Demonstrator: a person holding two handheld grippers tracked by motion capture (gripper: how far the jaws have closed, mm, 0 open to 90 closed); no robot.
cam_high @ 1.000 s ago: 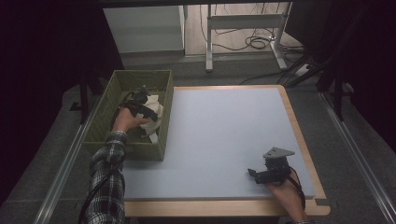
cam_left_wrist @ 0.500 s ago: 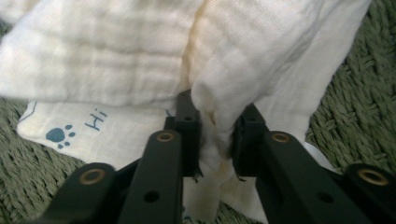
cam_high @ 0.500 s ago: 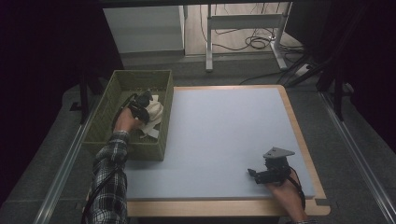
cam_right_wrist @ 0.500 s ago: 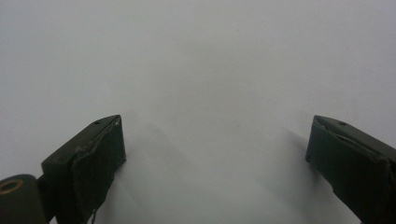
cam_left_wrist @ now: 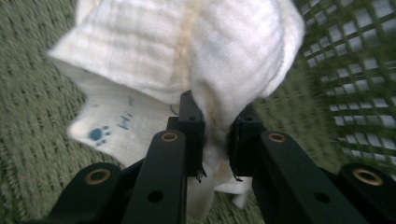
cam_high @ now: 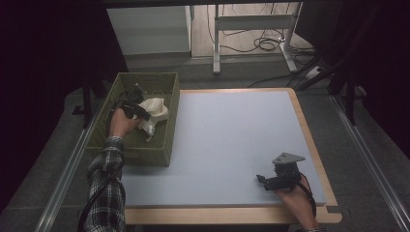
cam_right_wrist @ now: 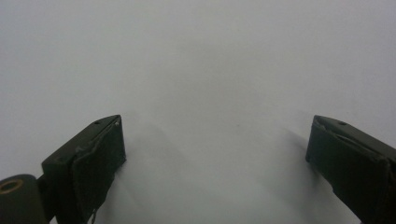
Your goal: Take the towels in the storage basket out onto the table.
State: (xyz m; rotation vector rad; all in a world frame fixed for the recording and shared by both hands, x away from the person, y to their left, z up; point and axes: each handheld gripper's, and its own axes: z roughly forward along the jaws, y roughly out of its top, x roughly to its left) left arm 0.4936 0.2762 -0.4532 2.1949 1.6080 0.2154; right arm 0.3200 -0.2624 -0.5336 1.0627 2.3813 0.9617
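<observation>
In the green mesh basket (cam_high: 167,140) at the table's left edge, the left gripper (cam_high: 134,107) has just closed its jaws on a white cloth (cam_left_wrist: 201,51), a fold pinched tight between the pads, bunched above the basket floor. Far right, near the front edge of the pale blue mat (cam_high: 232,140), the right gripper (cam_high: 263,180) rests with jaws wide apart, holding nothing

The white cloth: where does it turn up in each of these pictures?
High view: white cloth at upper left, inside the green basket, at the left claw.
Left gripper view: it covers the top centre, pinched between the jaws.
Right gripper view: not in it.
Shared landmark: the green basket's mesh.
</observation>
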